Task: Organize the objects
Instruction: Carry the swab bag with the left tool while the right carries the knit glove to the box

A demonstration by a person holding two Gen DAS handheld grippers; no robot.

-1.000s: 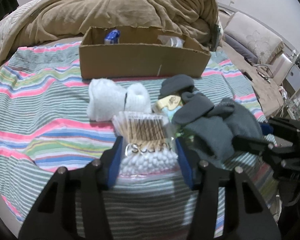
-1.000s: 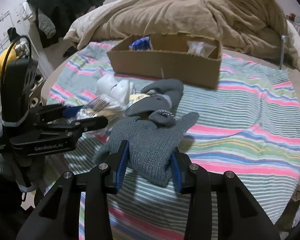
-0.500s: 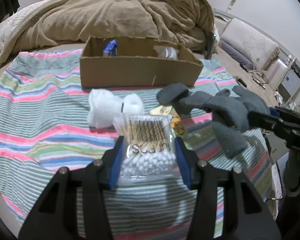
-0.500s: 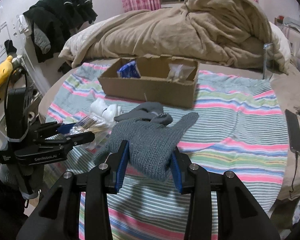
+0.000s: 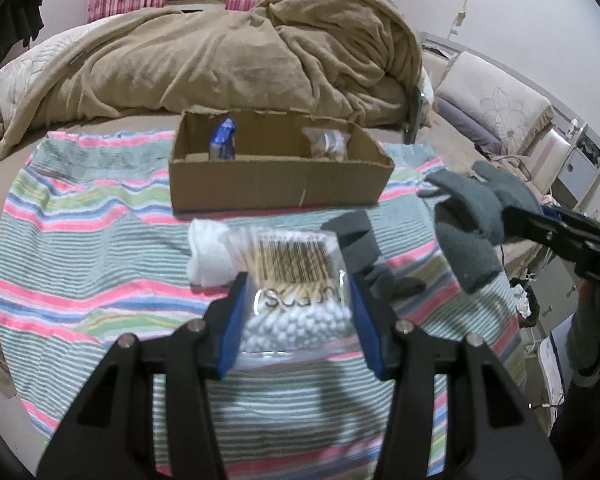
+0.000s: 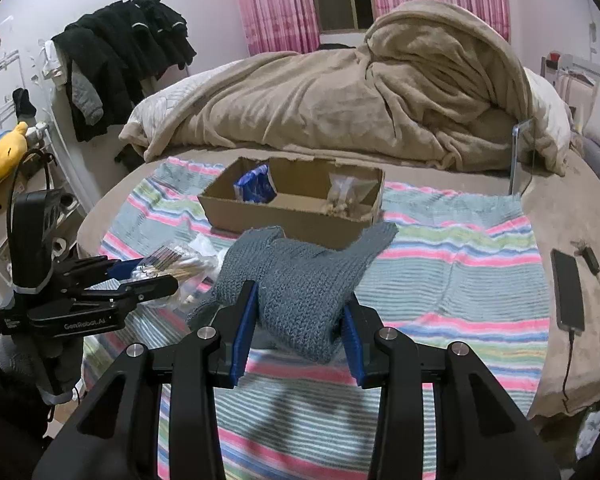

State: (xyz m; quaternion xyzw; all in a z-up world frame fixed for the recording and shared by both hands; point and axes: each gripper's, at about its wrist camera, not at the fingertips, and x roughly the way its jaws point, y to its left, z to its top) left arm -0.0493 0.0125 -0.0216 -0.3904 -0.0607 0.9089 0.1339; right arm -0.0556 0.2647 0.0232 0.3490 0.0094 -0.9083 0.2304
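Grey-blue knitted wool, loose and slightly fuzzy, makes up the glove (image 6: pixel 300 288) clamped between the blue pads of the right gripper (image 6: pixel 298 334); its thumb sticks out to the right and its fingers droop to the left, and it hangs in the air above the striped blanket (image 6: pixel 460 264), in front of the cardboard box (image 6: pixel 296 204). From the left wrist view the same glove (image 5: pixel 476 216) shows at the right edge, held up off the bed.

The left gripper (image 5: pixel 298 328) is closed on one clear plastic bag of cotton swabs (image 5: pixel 296 280): wooden sticks with white tips, a barcode label across the top and a zip seal at the bottom. The bag is lifted just above the blanket (image 5: pixel 80 248), in line with the box (image 5: pixel 280 176).

Lying on the blanket beyond the swabs are one white foam wrap (image 5: pixel 210 252), bunched and soft, and one more dark grey glove (image 5: pixel 364 252) lying flat just right of the bag.

The box is open at the top and holds two things: one blue packet (image 5: pixel 223 140) standing at its left end and one clear bag (image 5: pixel 328 144) of pale contents at its right end.

A tan duvet (image 5: pixel 228 60) is heaped behind the box. One black phone (image 6: pixel 567 294) with a cable lies on the bed's right edge, well apart from the blanket's items
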